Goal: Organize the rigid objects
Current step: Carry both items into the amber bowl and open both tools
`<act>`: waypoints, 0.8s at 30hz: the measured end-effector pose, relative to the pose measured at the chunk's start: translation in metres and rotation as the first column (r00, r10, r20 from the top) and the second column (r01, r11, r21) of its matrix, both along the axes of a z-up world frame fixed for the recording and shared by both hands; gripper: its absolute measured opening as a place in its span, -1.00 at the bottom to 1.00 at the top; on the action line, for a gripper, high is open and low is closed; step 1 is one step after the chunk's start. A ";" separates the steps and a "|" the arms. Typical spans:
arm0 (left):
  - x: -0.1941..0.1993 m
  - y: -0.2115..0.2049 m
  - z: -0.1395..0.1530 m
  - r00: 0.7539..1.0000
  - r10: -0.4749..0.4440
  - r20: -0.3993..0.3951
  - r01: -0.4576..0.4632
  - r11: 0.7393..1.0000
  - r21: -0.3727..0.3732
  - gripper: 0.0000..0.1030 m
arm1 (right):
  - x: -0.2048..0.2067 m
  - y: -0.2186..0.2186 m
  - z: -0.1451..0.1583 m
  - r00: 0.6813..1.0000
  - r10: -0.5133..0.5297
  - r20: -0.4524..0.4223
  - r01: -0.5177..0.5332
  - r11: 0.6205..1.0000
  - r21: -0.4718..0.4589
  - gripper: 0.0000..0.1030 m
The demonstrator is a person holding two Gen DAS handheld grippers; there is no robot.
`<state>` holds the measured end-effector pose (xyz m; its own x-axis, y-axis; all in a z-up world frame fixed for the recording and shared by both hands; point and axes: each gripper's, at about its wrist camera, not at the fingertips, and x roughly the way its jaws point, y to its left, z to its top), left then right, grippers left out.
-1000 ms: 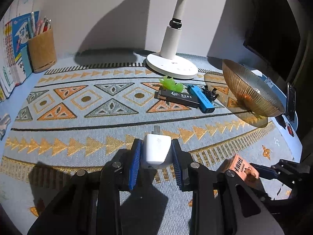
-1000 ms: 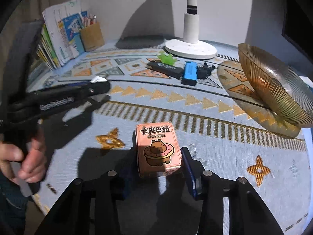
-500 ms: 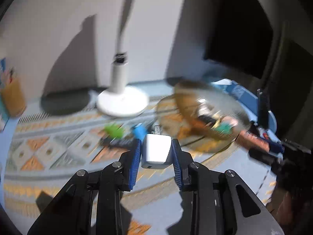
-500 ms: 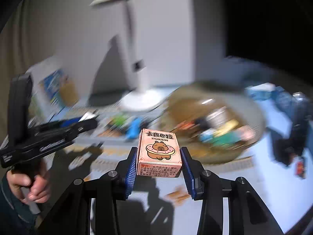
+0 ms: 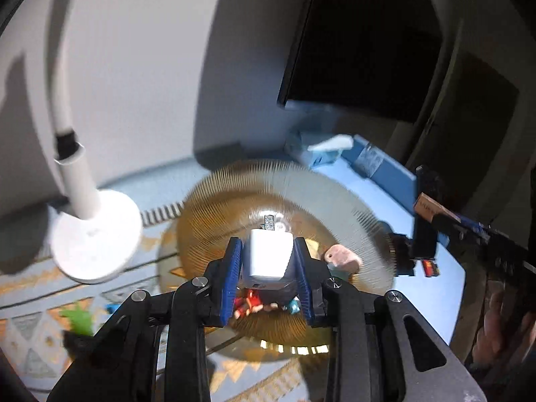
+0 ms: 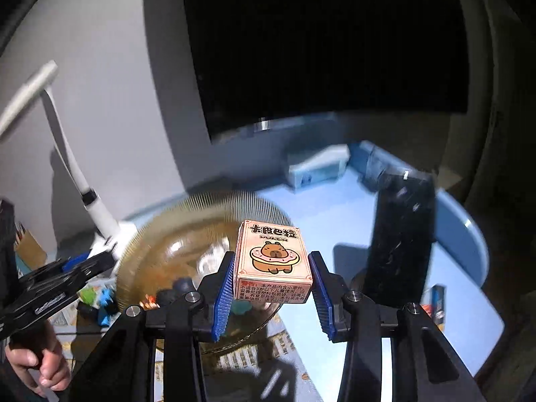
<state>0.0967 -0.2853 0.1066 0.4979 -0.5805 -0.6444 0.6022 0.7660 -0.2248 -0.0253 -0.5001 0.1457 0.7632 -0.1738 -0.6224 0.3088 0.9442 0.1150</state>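
Left gripper [image 5: 268, 268], blue ribbed pads closed on a smooth white charger block [image 5: 267, 257], held above the ribbed amber glass bowl [image 5: 338, 201]. Right gripper [image 6: 272, 283] clamps a pink cardboard card box [image 6: 273, 264], printed face upward, over the bowl's right rim [image 6: 214, 201]. Both point forward, tilted downward.

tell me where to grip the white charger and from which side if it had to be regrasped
Take the white charger across its two flat side faces, as the left gripper does now, coming from the end opposite the metal plug. Those faces are parallel and smooth, so the pads sit flush, and the plug points away over the amber bowl.
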 end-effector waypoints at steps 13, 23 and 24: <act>0.030 -0.031 -0.039 0.998 0.012 -0.069 -0.007 0.997 0.075 -0.47 | 0.053 -0.010 -0.051 0.986 0.004 -0.164 -0.005 1.000 -0.004 -0.19; 0.032 -0.014 -0.020 0.997 0.039 -0.064 -0.036 0.999 0.038 -0.13 | 0.049 -0.022 -0.041 0.994 -0.022 -0.106 0.023 1.000 0.015 0.17; 0.028 -0.007 -0.012 0.998 0.047 -0.046 -0.046 0.998 0.032 -0.12 | 0.042 -0.023 -0.035 0.996 -0.026 -0.090 0.028 0.999 0.015 0.17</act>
